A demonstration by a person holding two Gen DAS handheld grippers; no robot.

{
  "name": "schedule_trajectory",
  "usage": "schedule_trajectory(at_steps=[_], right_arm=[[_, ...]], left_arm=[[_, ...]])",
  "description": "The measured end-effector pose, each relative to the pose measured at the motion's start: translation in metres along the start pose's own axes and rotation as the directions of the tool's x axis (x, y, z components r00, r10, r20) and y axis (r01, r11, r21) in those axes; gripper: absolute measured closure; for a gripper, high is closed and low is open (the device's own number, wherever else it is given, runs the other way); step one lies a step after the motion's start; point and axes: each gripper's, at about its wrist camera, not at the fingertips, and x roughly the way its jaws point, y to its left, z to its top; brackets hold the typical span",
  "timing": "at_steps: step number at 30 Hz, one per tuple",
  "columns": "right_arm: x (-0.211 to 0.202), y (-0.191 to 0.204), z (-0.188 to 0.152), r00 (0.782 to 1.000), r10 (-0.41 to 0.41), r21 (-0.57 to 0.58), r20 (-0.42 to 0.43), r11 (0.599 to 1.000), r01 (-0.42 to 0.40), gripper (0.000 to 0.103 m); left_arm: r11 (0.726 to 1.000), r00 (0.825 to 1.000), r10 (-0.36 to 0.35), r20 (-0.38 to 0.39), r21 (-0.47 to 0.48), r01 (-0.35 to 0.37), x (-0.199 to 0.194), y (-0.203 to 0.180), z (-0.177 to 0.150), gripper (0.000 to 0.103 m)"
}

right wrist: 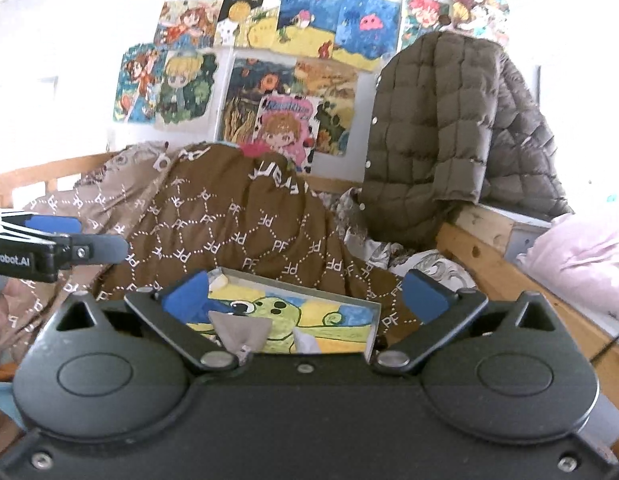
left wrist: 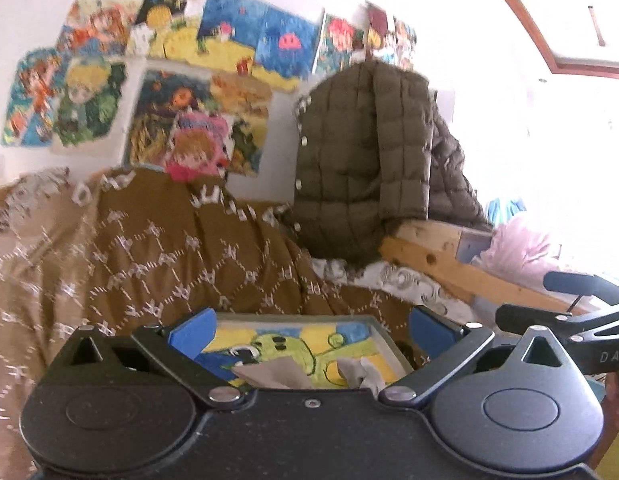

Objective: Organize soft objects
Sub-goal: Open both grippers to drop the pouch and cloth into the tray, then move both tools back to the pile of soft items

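**Brown quilt ahead, nothing gripped yet**

Left wrist: left gripper [left wrist: 309,332] spread wide, empty; quilt [left wrist: 169,248] heaped beyond, jacket [left wrist: 361,152] ahead-right.

Right wrist: right gripper [right wrist: 305,290] likewise apart, empty. Approach step, seemingly; next, reach forward and pinch a quilt edge.

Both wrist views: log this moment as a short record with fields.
setting: bed with brown patterned blanket, drawings on the wall
left gripper: open, holding nothing
right gripper: open, holding nothing
ahead of the fingers: painted tray on the blanket, grey cloth pieces on it
right side: quilted olive jacket hanging, pink cloth by the wooden frame
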Motion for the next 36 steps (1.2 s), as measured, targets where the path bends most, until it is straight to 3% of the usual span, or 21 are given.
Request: schedule_trajectory(at_steps=[8,14,24,29,36], right_arm=[[-0.083,0.011,-0.015,0.998,-0.041,0.057,0.051,0.998,0.038,0.001],[-0.127,0.024,-0.045,0.997,-0.074,0.082,0.037,0.994,0.071,0.000],[-0.162,0.063,-0.104,0.993,-0.081,0.075,-0.084,0.993,0.088,0.001],[-0.168,0.075,-0.124,0.989,-0.067,0.069,-0.134,0.995,0.076,0.001],[-0.170,0.086,-0.149,0.978,-0.007,0.074,-0.210,0.997,0.023,0.001]], left_arm=[[0.999,0.996,0.040,0.079,0.001,-0.040,-0.079,-0.023,-0.015,0.001],[0.998,0.996,0.057,0.063,-0.024,-0.055,-0.124,-0.030,-0.048,0.001],[0.992,0.991,0.102,-0.091,-0.060,-0.108,-0.163,-0.014,-0.105,0.001],[0.990,0.975,0.113,-0.191,-0.066,-0.128,-0.166,-0.003,-0.132,0.001],[0.986,0.940,0.101,-0.325,-0.095,-0.139,-0.157,0.010,-0.158,0.001]])
